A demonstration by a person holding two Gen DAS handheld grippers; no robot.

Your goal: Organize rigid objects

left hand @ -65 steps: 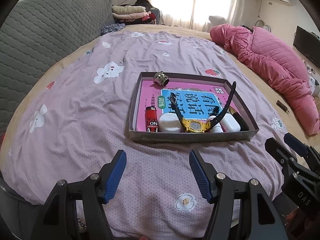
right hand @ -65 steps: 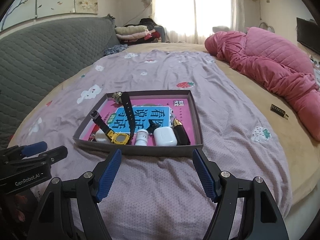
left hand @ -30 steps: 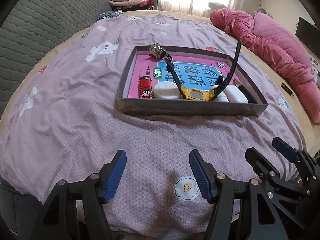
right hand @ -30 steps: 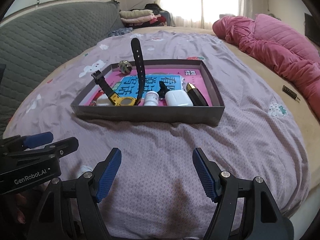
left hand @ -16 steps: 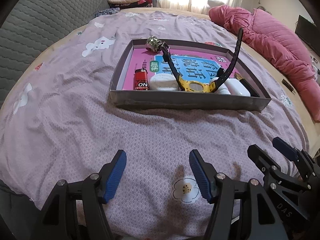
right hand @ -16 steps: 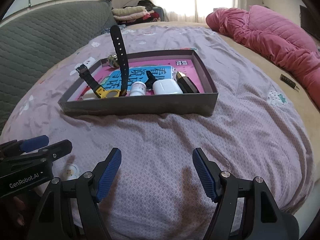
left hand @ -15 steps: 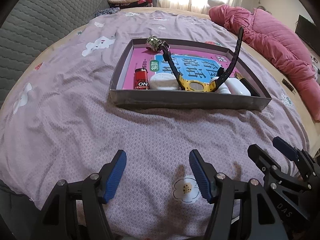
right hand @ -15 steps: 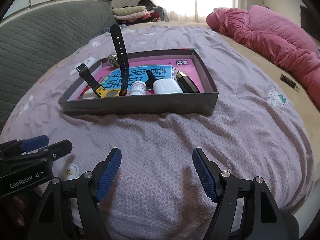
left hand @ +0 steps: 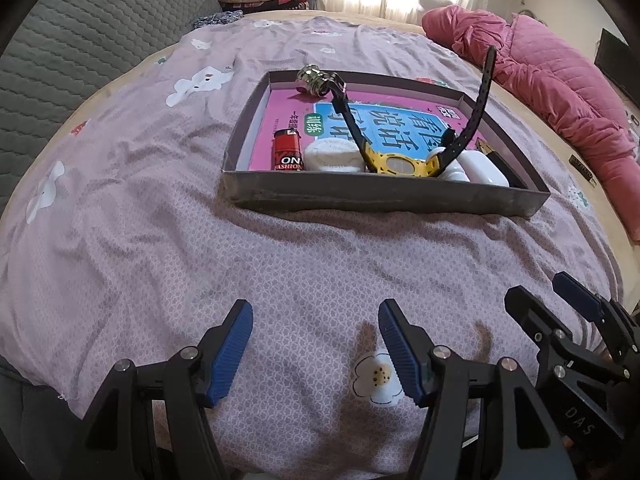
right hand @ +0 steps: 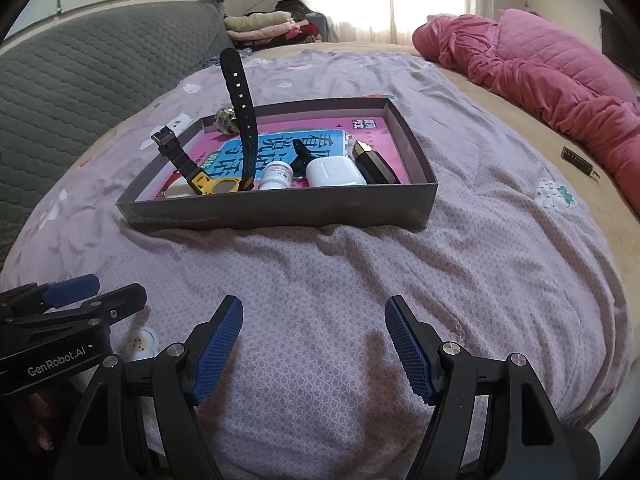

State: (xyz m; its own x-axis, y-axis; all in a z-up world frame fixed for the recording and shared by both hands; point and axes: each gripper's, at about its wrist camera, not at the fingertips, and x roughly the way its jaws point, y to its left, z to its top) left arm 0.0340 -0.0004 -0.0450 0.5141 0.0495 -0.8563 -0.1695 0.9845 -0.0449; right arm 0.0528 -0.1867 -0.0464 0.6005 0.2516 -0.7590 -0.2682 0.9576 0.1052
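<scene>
A shallow grey box (left hand: 384, 197) (right hand: 280, 210) with a pink and blue book as its floor lies on the purple bedspread. Inside are a yellow watch (left hand: 396, 166) (right hand: 218, 186) with black straps standing up, a red lighter (left hand: 287, 150), a round white case (left hand: 334, 156), a small white bottle (right hand: 276, 174), a white earbud case (right hand: 334, 172) (left hand: 486, 168), a black and gold lipstick (right hand: 374, 164) and a metal fitting (left hand: 312, 78) (right hand: 225, 119). My left gripper (left hand: 316, 344) and right gripper (right hand: 314, 340) hover open and empty over the bedspread, well short of the box.
A pink quilt (right hand: 540, 68) is bunched at the back right. A small dark flat object (right hand: 580, 163) lies on the tan sheet right of the box. A grey padded headboard (left hand: 80, 36) runs along the left. Folded clothes (right hand: 264, 24) are stacked at the back.
Both views have come lower and closer to the box over the last two seconds. In the last half second almost nothing shifts. Both grippers stay open.
</scene>
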